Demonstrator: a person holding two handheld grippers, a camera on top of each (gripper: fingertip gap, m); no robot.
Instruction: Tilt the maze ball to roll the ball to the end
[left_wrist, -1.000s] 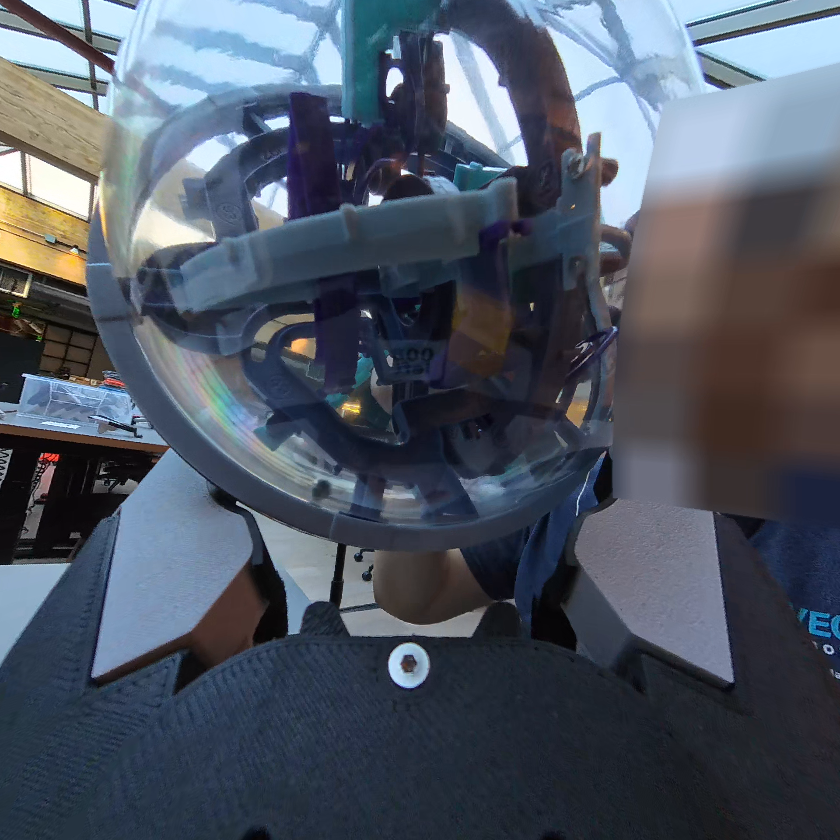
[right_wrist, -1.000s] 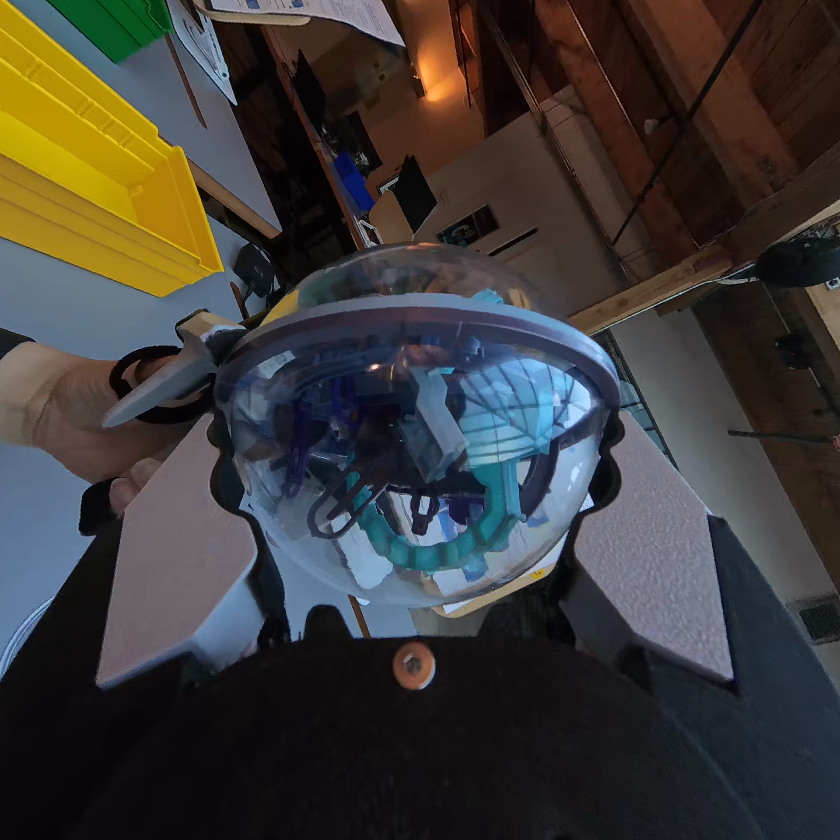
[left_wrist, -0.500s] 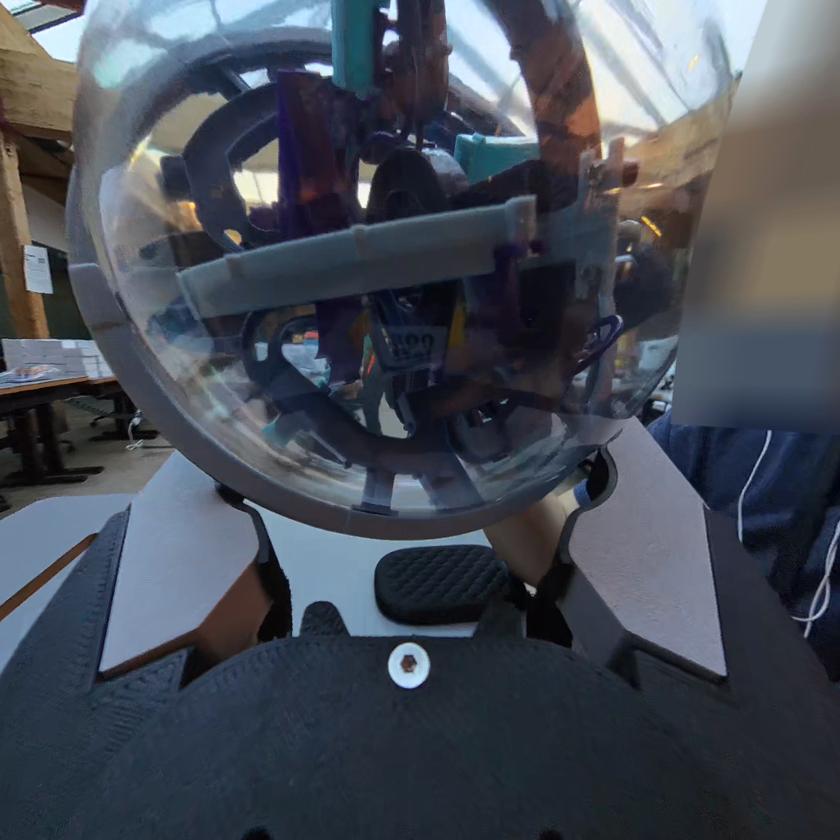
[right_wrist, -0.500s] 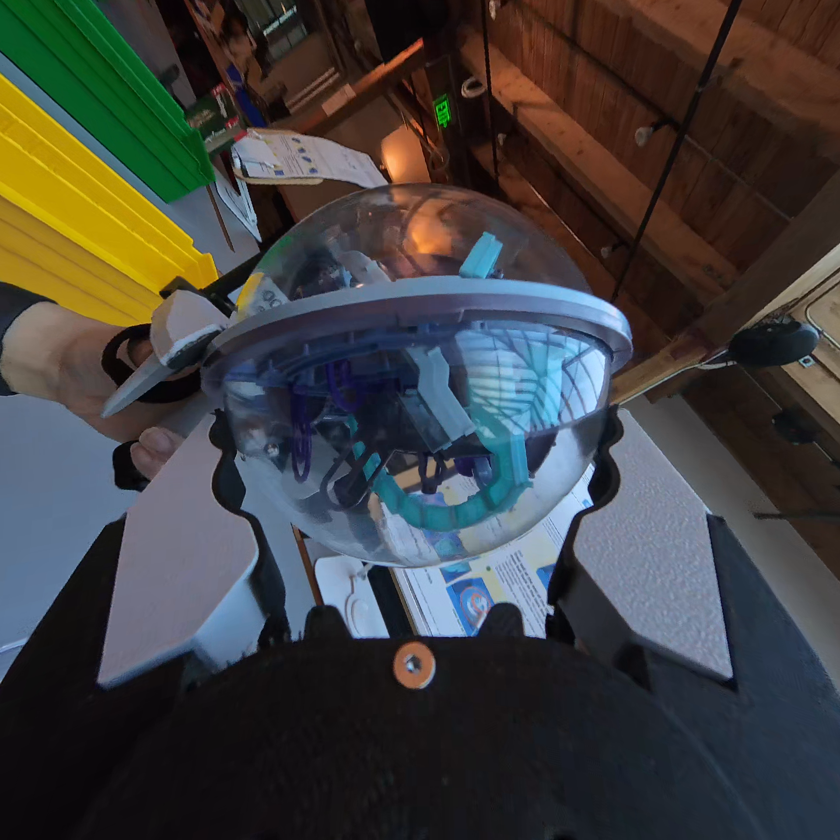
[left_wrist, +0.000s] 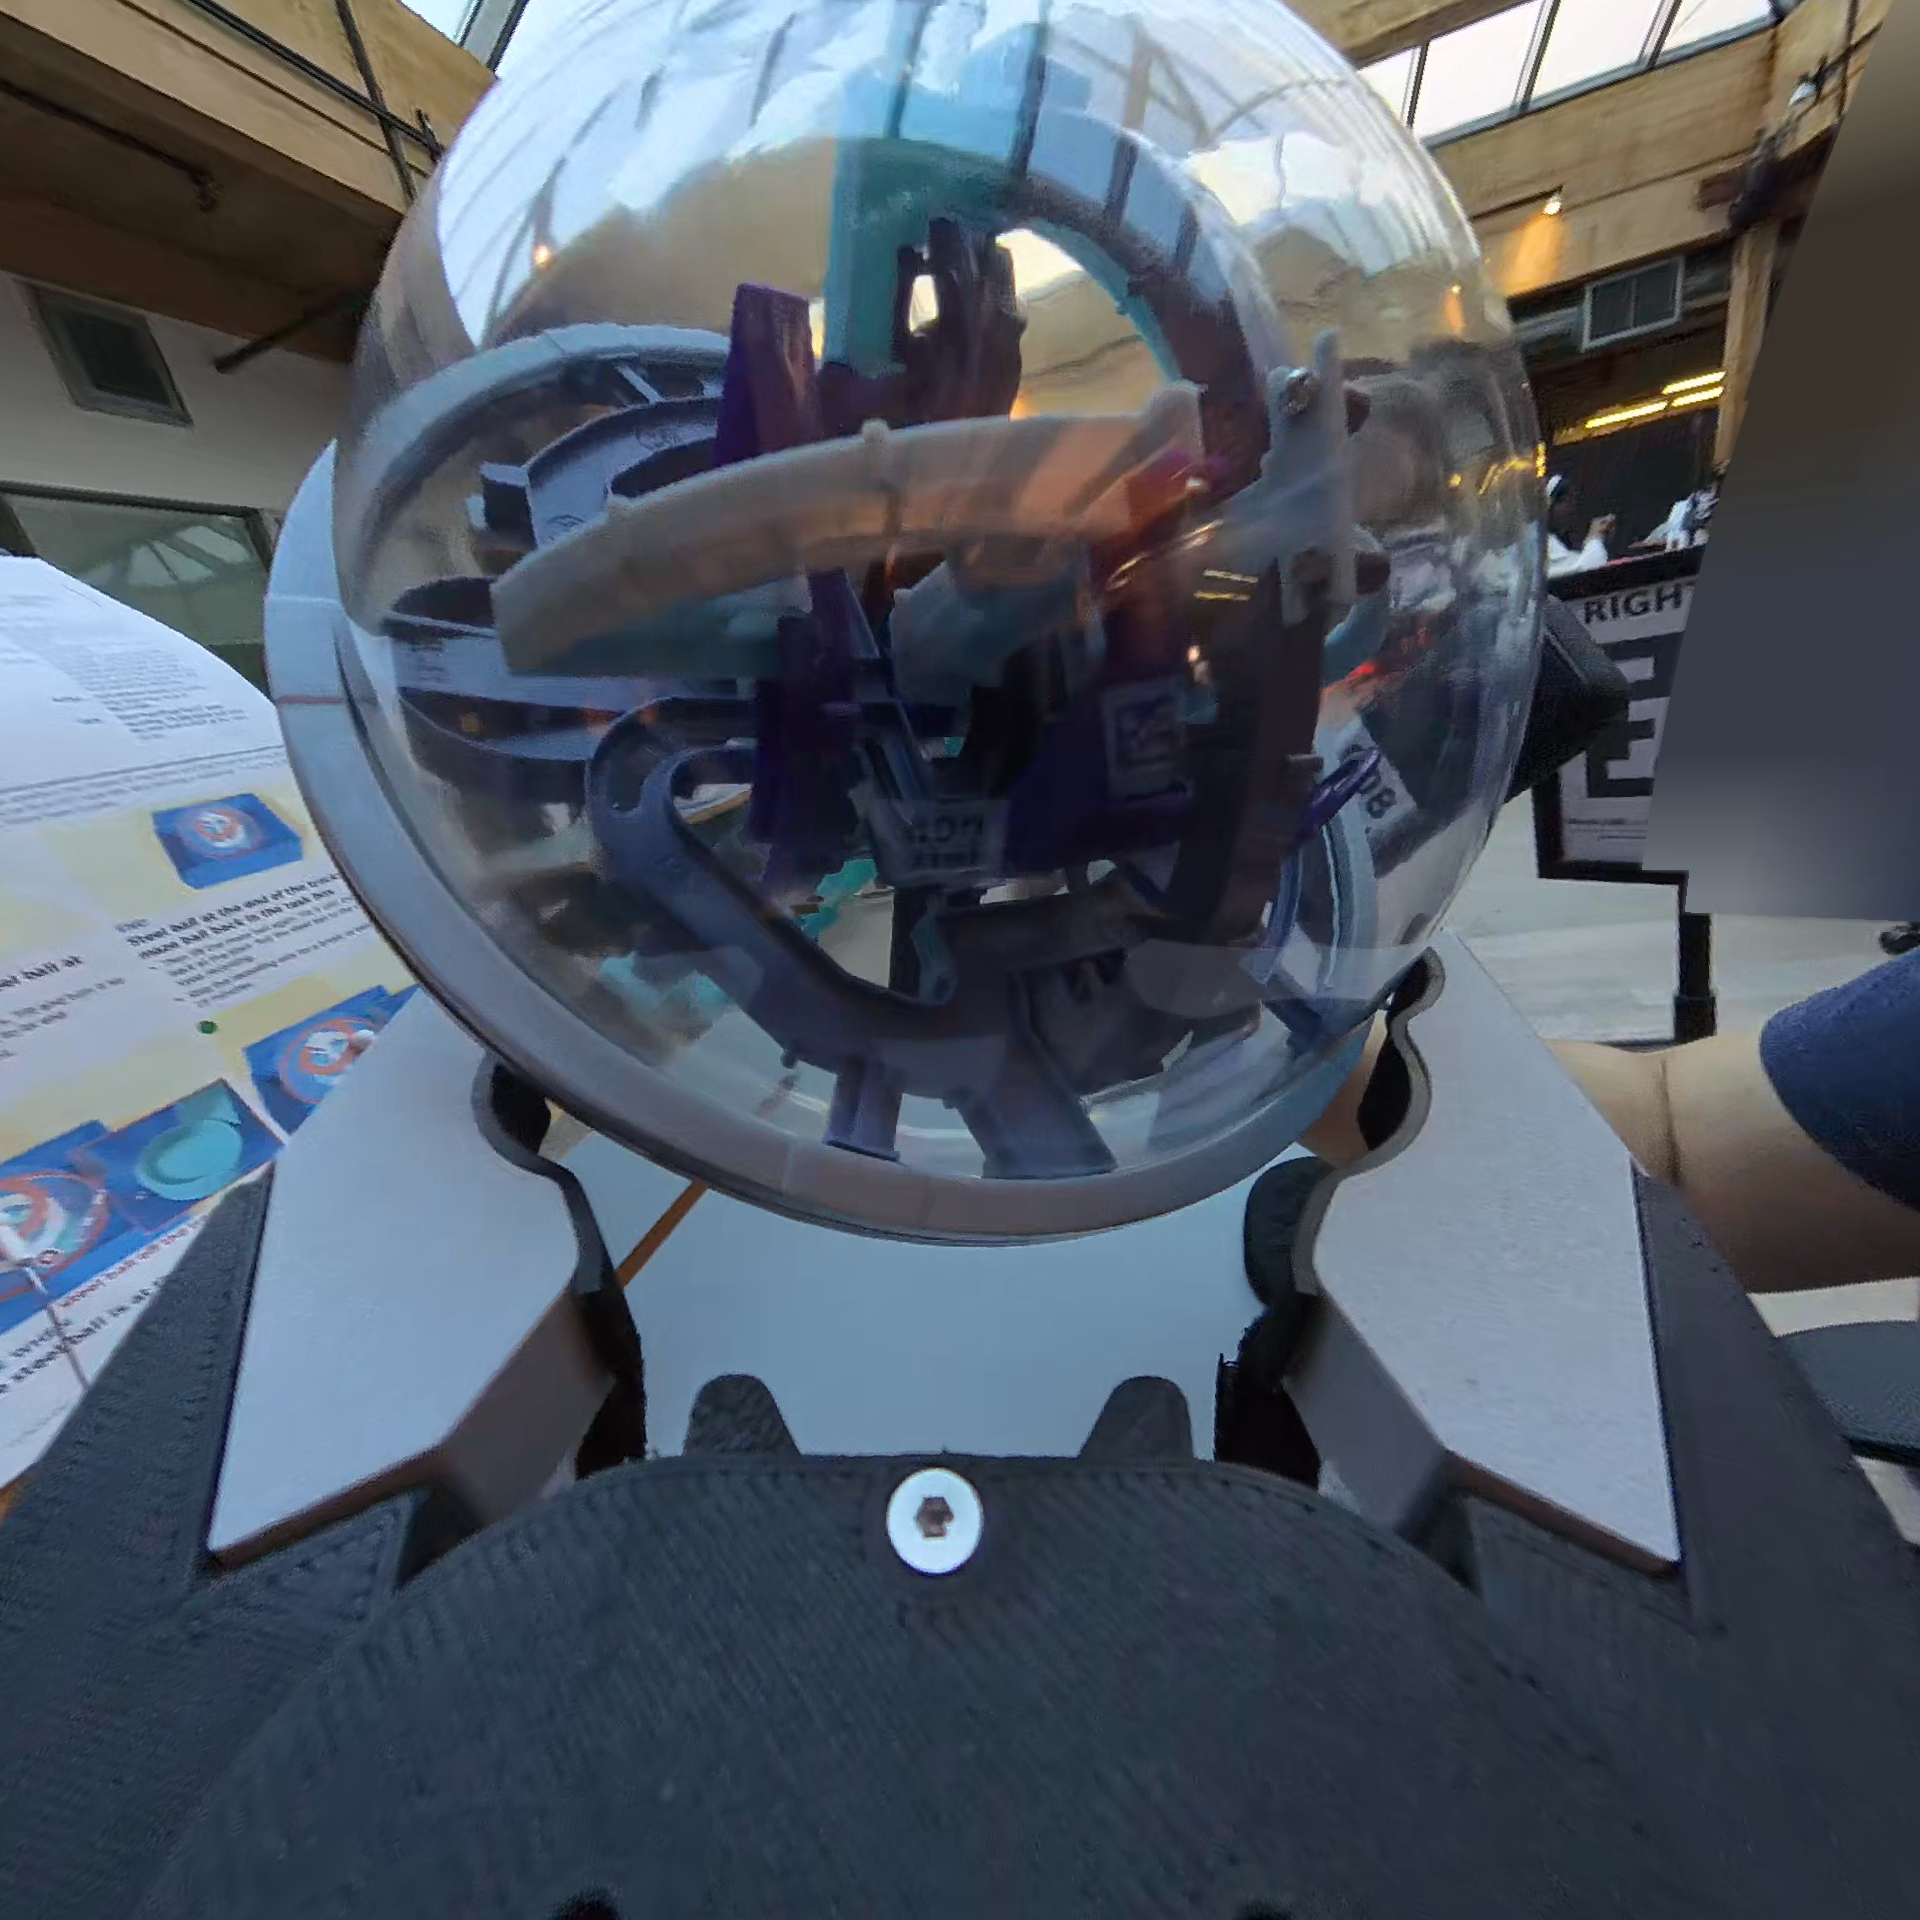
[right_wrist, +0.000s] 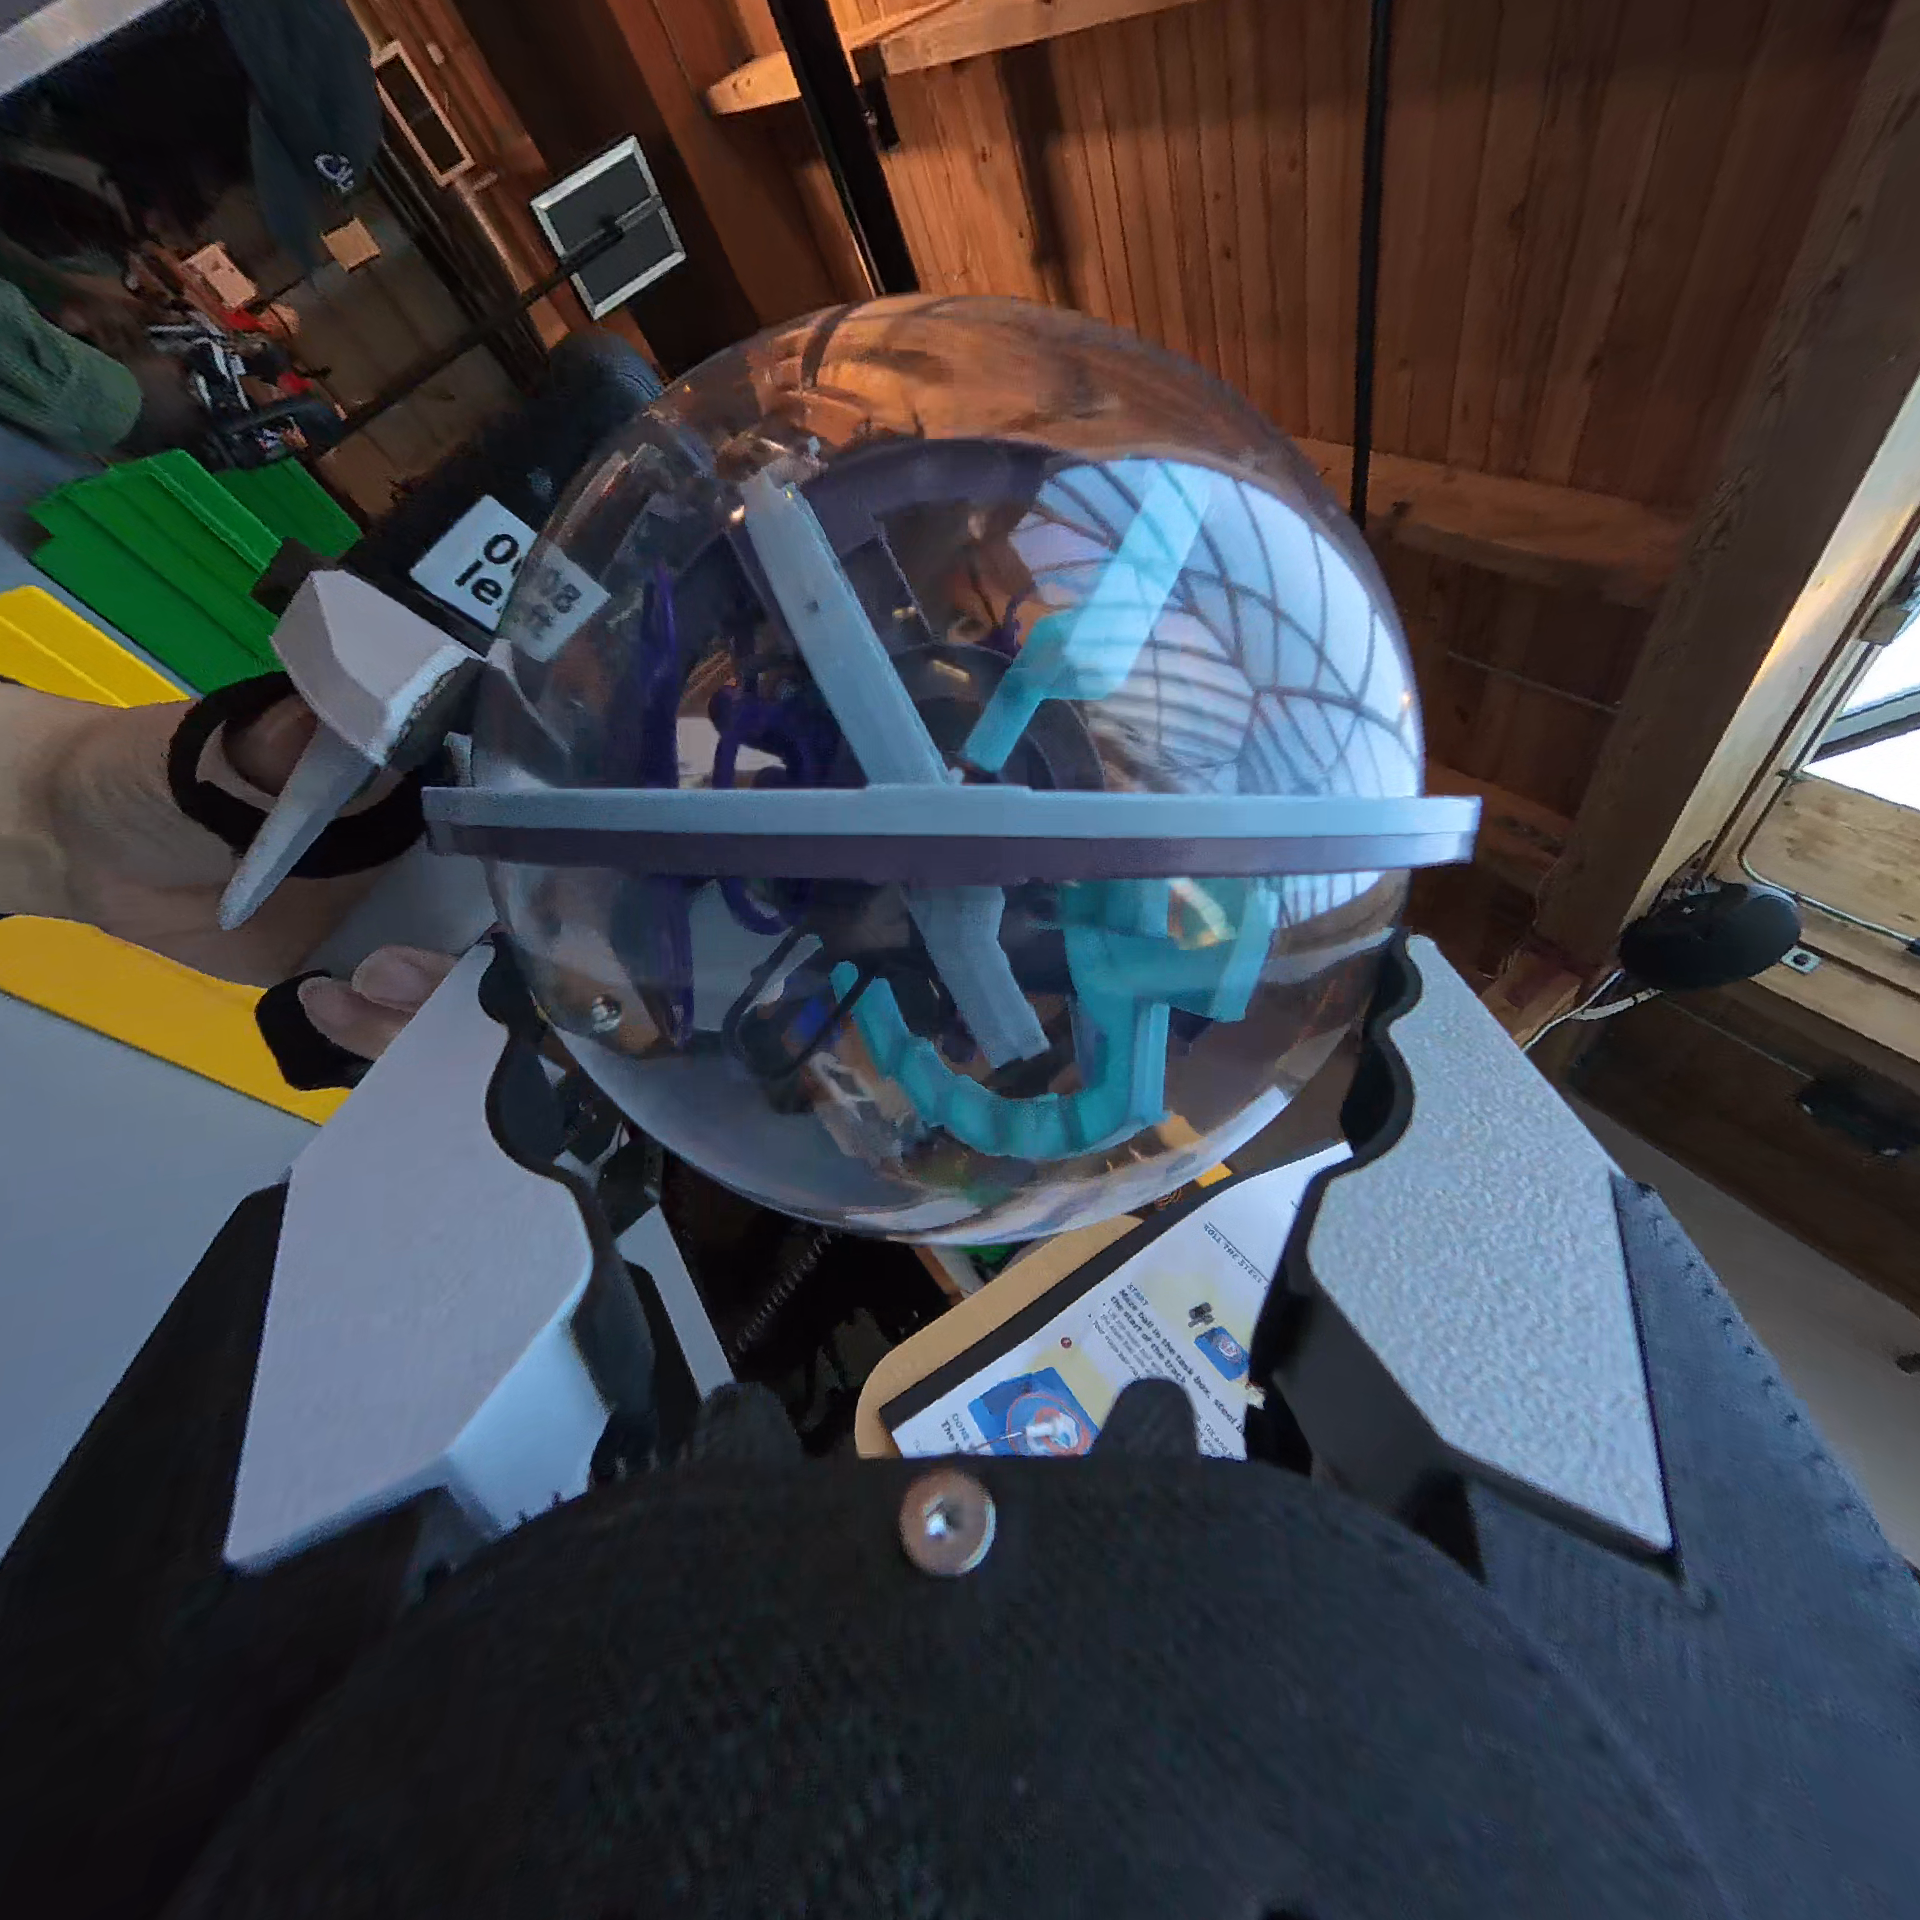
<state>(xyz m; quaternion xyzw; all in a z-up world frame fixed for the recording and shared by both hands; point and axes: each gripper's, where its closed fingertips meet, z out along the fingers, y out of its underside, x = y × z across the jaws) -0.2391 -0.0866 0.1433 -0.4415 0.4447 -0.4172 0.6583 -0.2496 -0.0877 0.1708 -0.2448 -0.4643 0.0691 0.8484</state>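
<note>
The maze ball (left_wrist: 935, 623) is a clear sphere with a grey seam ring and grey, purple and teal tracks inside. It is held up in the air between both grippers. My left gripper (left_wrist: 956, 1049) is shut on its lower half, fingers pressed on either side. My right gripper (right_wrist: 940, 1039) is shut on the maze ball (right_wrist: 935, 779) from the other side, and here the seam ring lies level. The left gripper's finger (right_wrist: 353, 696) shows at the ball's left in the right wrist view. I cannot pick out the small steel ball among the tracks.
A printed instruction sheet (left_wrist: 135, 883) lies on the white table below; it also shows on a clipboard (right_wrist: 1091, 1382). Yellow bins (right_wrist: 125, 997) and green bins (right_wrist: 156, 561) stand at the left. A person's hand (right_wrist: 94, 821) and forearm (left_wrist: 1714, 1143) are close by.
Both grippers have turned with the ball. The seam ring has gone from tilted to level in the right view. The left view has swung from the ceiling down to the table and sheet.
</note>
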